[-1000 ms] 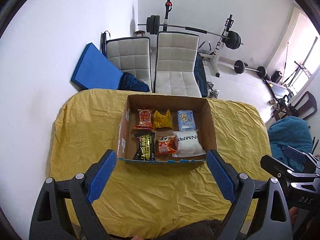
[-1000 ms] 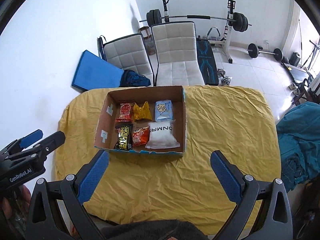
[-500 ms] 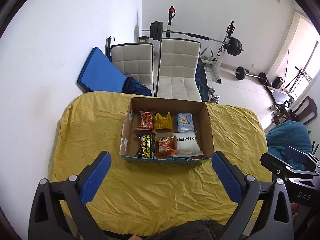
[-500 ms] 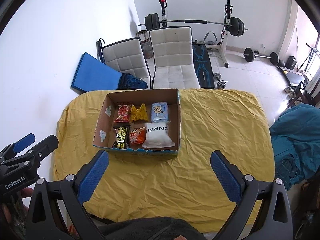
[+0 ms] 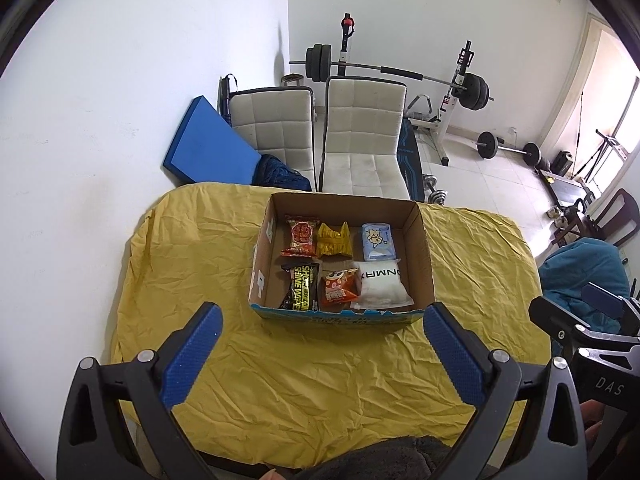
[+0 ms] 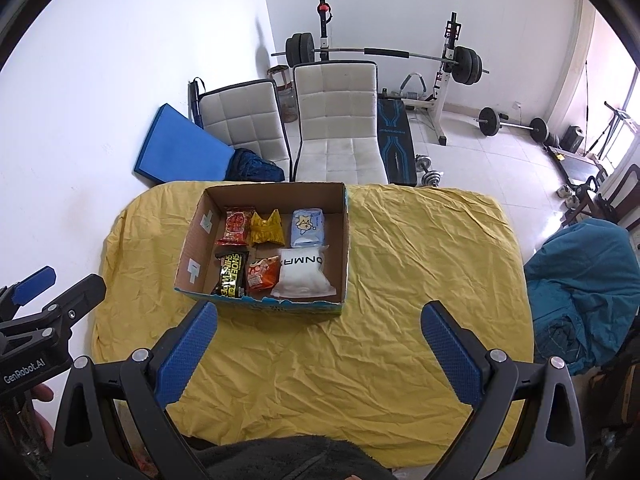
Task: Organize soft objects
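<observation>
An open cardboard box [image 5: 422, 248] [image 6: 340, 208] sits on the yellow cloth-covered table [image 5: 320, 380] [image 6: 420, 260]. Inside lie several soft packets: a red snack pack [image 5: 301, 235], a gold pack [image 5: 333, 239], a light blue tissue pack [image 5: 377, 241], a black-and-yellow pack [image 5: 301, 291], an orange pack [image 5: 338, 289] and a white pouch [image 5: 381, 289] [image 6: 303, 276]. My left gripper [image 5: 320, 344] is open and empty, held above the table in front of the box. My right gripper [image 6: 318, 340] is open and empty, in front of the box and to its right.
Two white padded chairs [image 5: 360, 140] stand behind the table. A blue mat [image 5: 208, 152] leans on the wall at left. A barbell rack [image 5: 400, 76] and weights stand further back. A teal fabric heap [image 6: 580, 280] lies right of the table.
Both grippers have pulled back and up from the box, so it looks smaller and farther. Both stayed open and empty.
</observation>
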Available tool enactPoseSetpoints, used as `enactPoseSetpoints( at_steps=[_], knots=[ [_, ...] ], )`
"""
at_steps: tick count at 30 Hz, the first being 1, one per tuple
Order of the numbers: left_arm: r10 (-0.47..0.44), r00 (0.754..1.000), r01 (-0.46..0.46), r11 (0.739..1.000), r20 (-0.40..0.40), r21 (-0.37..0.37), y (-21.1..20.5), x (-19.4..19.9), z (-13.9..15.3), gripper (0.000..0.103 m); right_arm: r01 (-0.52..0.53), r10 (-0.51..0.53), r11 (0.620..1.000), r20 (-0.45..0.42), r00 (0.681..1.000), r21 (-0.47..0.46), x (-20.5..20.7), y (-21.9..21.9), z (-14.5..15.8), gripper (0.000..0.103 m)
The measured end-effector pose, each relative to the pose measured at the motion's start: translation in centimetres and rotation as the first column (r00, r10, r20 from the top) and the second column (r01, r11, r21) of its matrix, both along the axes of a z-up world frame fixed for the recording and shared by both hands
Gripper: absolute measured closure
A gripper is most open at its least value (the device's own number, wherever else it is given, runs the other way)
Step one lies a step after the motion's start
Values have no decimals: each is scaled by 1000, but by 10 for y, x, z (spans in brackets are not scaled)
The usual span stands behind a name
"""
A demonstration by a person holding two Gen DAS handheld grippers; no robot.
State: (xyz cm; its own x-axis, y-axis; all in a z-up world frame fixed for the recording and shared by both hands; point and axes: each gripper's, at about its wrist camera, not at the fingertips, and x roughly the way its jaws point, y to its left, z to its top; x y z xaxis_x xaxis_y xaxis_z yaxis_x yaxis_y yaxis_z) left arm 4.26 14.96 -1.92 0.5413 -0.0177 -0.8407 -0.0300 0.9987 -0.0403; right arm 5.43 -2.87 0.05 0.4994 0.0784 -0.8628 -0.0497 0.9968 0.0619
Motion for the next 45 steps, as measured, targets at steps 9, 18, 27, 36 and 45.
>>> enactPoseSetpoints(
  at_steps=[9,18,27,36,45],
  knots=[
    [14,1000,-14,1000,-6,5,3,-4,-2,0,16,-15,999,14,1000,-42,-5,2,1,0],
    [25,1000,-25,1000,-9,11,7,-6,-4,0,40,-38,998,29,999,-57,-7,-1,4,0],
    [25,1000,-25,1000,-4,4,8,-5,-3,0,47,-45,997,36,998,-64,-8,0,5,0],
    [17,1000,-18,1000,-17,-11,6,-2,-4,0,54,-52,997,30,998,-56,-7,0,6,0],
    [19,1000,-19,1000,-17,-18,7,-2,-3,0,87,-85,995,40,996,-54,-6,-3,8,0]
  ],
)
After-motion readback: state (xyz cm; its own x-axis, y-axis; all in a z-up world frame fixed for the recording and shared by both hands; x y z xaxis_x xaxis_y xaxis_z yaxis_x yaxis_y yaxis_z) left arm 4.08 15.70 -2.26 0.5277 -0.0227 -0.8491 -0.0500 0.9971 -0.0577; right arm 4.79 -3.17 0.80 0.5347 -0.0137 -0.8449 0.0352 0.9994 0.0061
